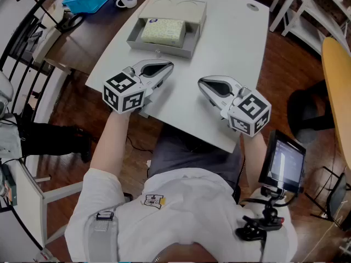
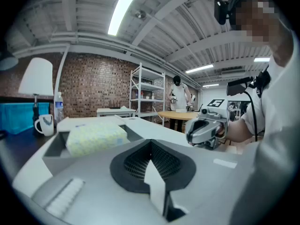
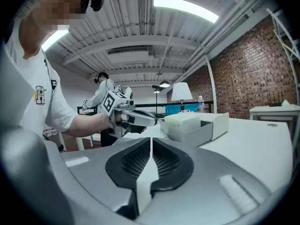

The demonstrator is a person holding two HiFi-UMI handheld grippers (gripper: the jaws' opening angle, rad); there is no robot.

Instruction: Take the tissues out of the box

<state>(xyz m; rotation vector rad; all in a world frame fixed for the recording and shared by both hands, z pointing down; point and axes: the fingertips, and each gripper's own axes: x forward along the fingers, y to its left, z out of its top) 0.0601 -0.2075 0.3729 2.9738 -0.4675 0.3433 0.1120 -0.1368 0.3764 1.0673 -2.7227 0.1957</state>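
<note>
Plainly nothing has been picked up yet. The white table (image 1: pixel 230 43) carries the grey box (image 1: pixel 159 50) at its far side, well ahead of both tools. The box is open on top, and the tissues (image 1: pixel 163 30) lie inside it as one pale pack with its long axis running left to right across the head view, crosswise to the way the tools point.

The left gripper (image 1: pixel 169 66) has its jaws pressed together with nothing between them. Its tip is near the box's front wall, and the pack lies straight ahead of it and slightly left. The right gripper (image 1: pixel 202 83) is likewise closed and empty. It sits further back and to the right, so the left looks better placed to reach in, once its jaws spread.
</note>
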